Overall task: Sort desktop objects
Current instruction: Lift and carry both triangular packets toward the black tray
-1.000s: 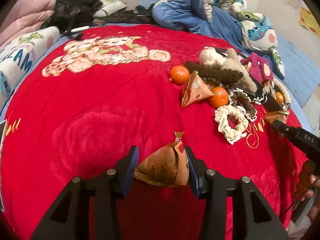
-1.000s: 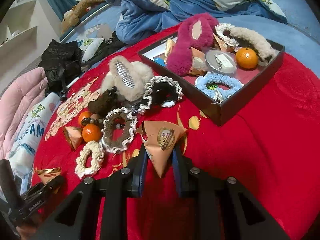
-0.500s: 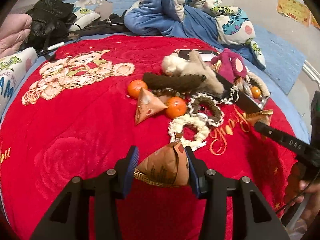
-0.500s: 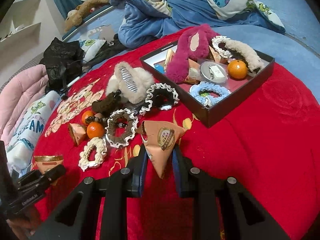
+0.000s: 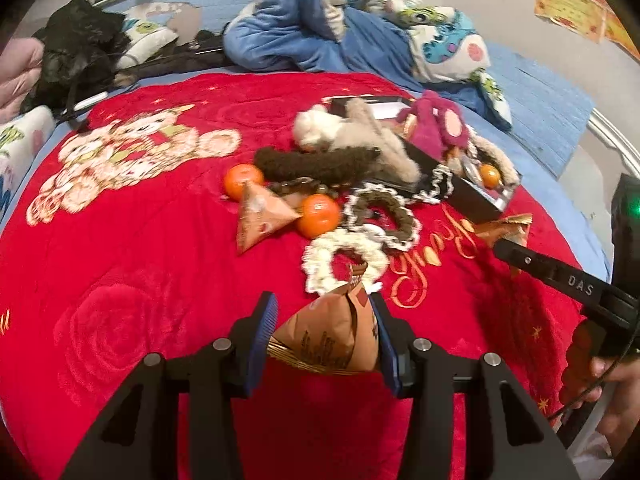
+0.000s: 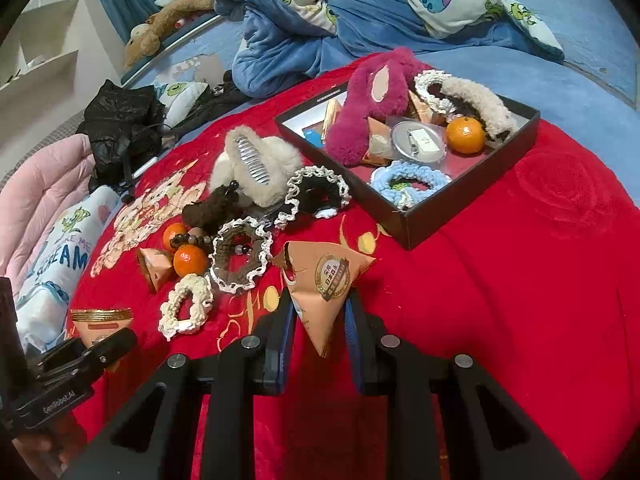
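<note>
Left wrist view. Item: triangular snack packet, foil-paper, pinched between my left gripper pads over the near edge of the red blanket. Judged light, crinkly, air-filled; it would crush if squeezed hard and slides on its glossy faces, so the flat sides near the crimped seam are the place to hold. A third packet lies by two oranges. Since a second ago the pile and black box sit nearer centre: I have swung toward them.

Right wrist view. Item: second triangular packet, clamped point-down in my right gripper, same handling. Black box ahead, toward the blanket's far right edge, now larger and closer than before.
</note>
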Motion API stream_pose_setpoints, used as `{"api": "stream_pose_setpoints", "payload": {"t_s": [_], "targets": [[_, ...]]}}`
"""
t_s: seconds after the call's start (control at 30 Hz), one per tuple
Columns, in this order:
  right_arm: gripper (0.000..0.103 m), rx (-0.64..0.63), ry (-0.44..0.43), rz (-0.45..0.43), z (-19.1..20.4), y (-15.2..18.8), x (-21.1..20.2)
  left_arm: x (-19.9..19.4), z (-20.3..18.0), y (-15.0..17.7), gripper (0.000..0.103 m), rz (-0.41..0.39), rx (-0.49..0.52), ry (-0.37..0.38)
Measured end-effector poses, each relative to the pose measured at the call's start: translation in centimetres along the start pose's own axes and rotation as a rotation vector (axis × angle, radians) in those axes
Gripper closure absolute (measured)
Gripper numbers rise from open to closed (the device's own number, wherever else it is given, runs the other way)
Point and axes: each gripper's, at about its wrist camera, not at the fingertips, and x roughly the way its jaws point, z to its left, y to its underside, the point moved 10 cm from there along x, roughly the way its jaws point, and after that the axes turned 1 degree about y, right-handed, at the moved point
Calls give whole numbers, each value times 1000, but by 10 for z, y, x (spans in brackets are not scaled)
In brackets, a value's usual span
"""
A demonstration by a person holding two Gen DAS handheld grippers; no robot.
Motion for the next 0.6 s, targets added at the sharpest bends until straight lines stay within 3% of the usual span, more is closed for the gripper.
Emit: {"api": "stream_pose_setpoints", "payload": {"t_s": [0.37,0.6], "targets": [[80,73,53,-27,-33,-1,-16,10,-53,-9,56,22,102,119],[80,113,110,-40,-71,3,-37,20,-109,-13,56,41,141,223]]}}
